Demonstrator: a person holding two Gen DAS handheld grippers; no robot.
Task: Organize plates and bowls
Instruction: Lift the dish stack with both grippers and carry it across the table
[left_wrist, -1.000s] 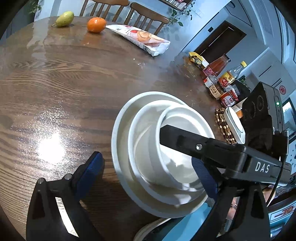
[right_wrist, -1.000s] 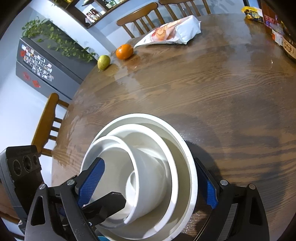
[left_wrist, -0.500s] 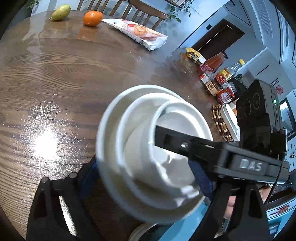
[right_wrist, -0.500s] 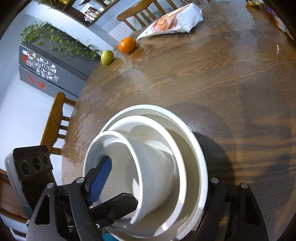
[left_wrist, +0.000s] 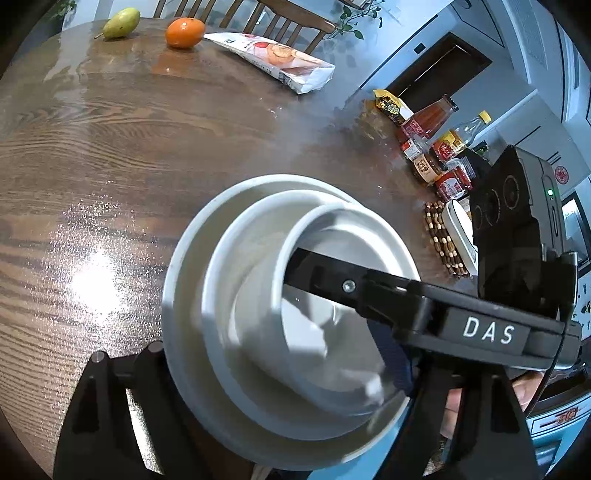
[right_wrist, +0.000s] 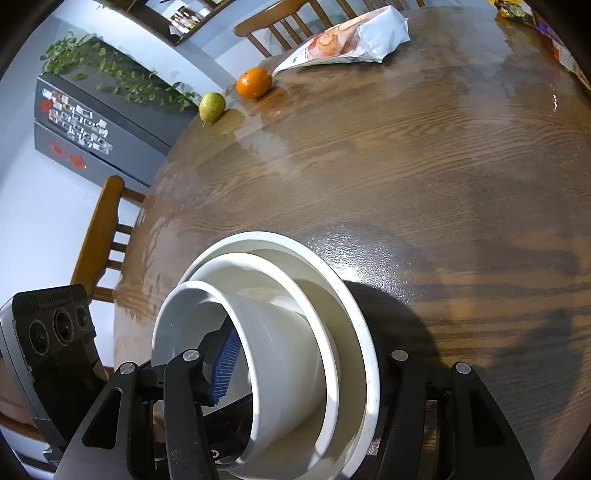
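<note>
Three white bowls sit nested on the wooden table: a wide outer bowl (left_wrist: 184, 258) (right_wrist: 332, 280), a middle bowl (left_wrist: 229, 258) (right_wrist: 258, 258) and a small inner bowl (left_wrist: 295, 236) (right_wrist: 173, 306). The stack is tilted. My left gripper (left_wrist: 273, 354) straddles its near-left side, with one finger outside the outer rim and the blue pad (left_wrist: 391, 365) inside. My right gripper (right_wrist: 310, 354) straddles the opposite side, its blue pad (right_wrist: 221, 369) inside the inner bowl and the other finger outside the outer rim. Both pairs of jaws are closing and press on the stack.
A pear (left_wrist: 122, 23), an orange (left_wrist: 184, 32) and a snack bag (left_wrist: 273, 55) lie at the far edge. Bottles and jars (left_wrist: 436, 147) and a beaded mat (left_wrist: 443, 240) crowd the right edge. A wooden chair (right_wrist: 99, 240) stands by the table, with a grey fridge (right_wrist: 92, 122) behind it.
Both pairs of jaws have narrowed onto the stack. The nested bowls have tipped and shifted, and the inner bowl now leans more on its side.
</note>
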